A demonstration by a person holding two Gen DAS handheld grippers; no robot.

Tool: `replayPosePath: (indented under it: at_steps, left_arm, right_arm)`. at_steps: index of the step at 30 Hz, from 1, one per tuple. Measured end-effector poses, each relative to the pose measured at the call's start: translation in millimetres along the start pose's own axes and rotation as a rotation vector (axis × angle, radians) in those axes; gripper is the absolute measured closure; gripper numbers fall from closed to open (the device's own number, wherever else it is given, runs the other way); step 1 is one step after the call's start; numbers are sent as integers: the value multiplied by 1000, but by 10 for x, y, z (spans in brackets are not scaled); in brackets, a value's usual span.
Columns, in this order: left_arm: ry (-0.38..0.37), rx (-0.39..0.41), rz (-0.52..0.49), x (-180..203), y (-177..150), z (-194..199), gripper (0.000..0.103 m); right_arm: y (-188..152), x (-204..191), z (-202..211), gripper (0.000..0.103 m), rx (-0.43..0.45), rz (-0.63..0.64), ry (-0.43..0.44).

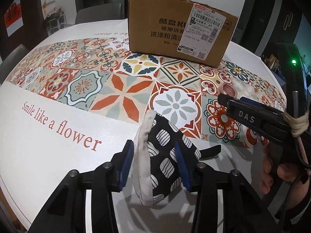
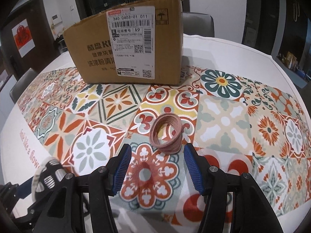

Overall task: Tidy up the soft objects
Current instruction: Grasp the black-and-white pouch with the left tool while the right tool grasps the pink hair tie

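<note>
A black-and-white patterned oven mitt [image 1: 165,155] with a white lining stands folded on the tablecloth. My left gripper [image 1: 153,145] is shut on it, one blue pad on each side. The mitt [image 2: 48,172] also shows at the lower left of the right wrist view. A pink coiled ring of soft bands [image 2: 166,134] lies on the patterned cloth, just ahead of my right gripper [image 2: 157,150]. That gripper is open and its pads touch nothing. In the left wrist view, the right gripper [image 1: 225,101] reaches in from the right, with the pink ring [image 1: 228,91] at its tip.
An open cardboard box [image 1: 175,35] [image 2: 126,48] with a shipping label stands at the back of the round table [image 1: 38,136]. A hand [image 1: 272,174] holds the right gripper's handle. Grey chairs [image 2: 198,23] stand around the far edge.
</note>
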State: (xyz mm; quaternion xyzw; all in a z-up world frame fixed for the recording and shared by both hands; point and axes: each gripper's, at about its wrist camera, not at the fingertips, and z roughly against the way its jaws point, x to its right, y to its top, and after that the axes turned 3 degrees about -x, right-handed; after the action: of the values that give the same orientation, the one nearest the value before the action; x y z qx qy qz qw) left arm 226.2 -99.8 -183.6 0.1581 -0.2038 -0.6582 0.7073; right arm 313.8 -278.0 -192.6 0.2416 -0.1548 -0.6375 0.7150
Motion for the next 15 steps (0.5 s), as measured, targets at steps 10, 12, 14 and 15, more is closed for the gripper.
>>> replayPosePath:
  at_steps: [10, 12, 14, 15]
  left_arm:
    - [11, 26, -32, 47, 46, 23, 81]
    - [11, 30, -37, 60, 52, 37, 82]
    - [14, 34, -44, 76, 56, 45, 83]
    - [15, 37, -47, 83, 54, 47, 83]
  right_arm:
    - [53, 5, -169, 47, -2, 8, -2]
    - [55, 14, -178, 52, 1, 0, 3]
    - [58, 23, -197, 66, -4, -4, -5]
    - [59, 29, -202, 71, -5, -4, -8]
